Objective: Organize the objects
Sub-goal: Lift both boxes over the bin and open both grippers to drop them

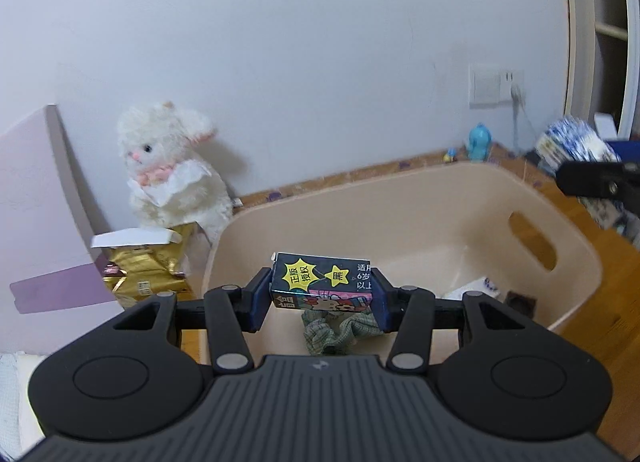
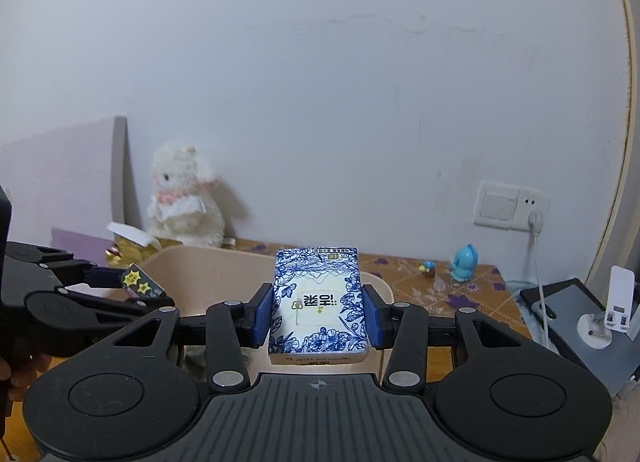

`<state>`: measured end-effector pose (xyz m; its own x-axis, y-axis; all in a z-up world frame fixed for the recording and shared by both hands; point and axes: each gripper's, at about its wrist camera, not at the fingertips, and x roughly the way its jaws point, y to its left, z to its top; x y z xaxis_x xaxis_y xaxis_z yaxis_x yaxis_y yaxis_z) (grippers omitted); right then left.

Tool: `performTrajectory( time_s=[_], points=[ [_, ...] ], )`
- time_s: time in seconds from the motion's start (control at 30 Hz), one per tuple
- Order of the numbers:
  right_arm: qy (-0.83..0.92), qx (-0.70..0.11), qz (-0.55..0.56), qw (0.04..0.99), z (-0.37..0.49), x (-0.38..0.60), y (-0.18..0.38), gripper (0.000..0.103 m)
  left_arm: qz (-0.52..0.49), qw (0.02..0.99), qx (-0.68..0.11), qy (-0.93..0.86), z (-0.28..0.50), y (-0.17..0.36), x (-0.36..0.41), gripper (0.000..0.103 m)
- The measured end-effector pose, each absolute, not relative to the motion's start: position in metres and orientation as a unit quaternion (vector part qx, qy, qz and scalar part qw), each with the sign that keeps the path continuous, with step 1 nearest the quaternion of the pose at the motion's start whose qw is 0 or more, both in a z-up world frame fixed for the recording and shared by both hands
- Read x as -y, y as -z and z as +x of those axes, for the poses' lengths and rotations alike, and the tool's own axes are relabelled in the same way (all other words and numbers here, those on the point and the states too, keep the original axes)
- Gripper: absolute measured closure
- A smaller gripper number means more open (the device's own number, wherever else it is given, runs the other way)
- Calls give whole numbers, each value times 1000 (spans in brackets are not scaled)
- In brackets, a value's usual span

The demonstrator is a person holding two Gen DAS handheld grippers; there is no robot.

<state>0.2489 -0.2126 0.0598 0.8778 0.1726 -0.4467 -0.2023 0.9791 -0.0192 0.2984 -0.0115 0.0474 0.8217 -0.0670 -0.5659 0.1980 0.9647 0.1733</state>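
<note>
Your left gripper's (image 1: pixel 321 298) blue fingers (image 1: pixel 256 302) are pinched on a small dark-blue card box (image 1: pixel 322 282) with yellow star stickers and a cartoon strip along its lower edge; it sits at the centre of the left wrist view, held above the open beige bin (image 1: pixel 420 197). Just beneath the box a crumpled green checked cloth (image 1: pixel 340 332) lies inside the bin, and toward the lower right of the bin floor you have something white and a small dark square — too small to name with any confidence.

Your right gripper's (image 2: pixel 318 314) fingers (image 2: pixel 262 314) are clamped on the two sides of a blue-and-white floral tissue pack (image 2: pixel 320 302), which fills the centre of the right wrist view and hangs in front of the bin's near rim. In that same view your left gripper shows at the left edge with the starred box at its tip, over the bin's left side.

Behind the bin, at centre left of both views, a white plush rabbit (image 1: pixel 172 165) leans against the wall, with a gold foil bag (image 1: pixel 148 270) just in front of it. A blue toy figure (image 2: pixel 464 262) stands on the patterned table (image 2: pixel 420 282) toward the right, below a wall socket (image 2: pixel 512 203) with a white cable plugged in. At the lower right edge — a white phone stand (image 2: pixel 608 314) rests on a dark tablet.
</note>
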Motion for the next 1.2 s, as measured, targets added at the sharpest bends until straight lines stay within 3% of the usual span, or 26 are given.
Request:
performTrajectory(
  time_s=[0.43,0.47,0.57,0.7,0.77,1.2],
  points=[
    [-94,-337,-72,934,295,197,-1,60,137,918,-368,54,343,-5,28,47],
    [-96,-336,-71,934,294,198,-1,51,132,918,-369,55,343,-6,27,38],
    [-96,-319,-72,940,285,199,-4,44,124,925,-356,58,338,-12,27,24],
    [-93,-297,-62,948,273,205,-19,32,119,930,-343,61,327,-23,26,21],
    [-92,-286,-55,952,265,209,-27,24,115,933,-335,62,319,-29,24,15],
    [-97,-244,-44,964,200,222,-68,9,99,948,-300,47,253,-64,8,10]
  ],
)
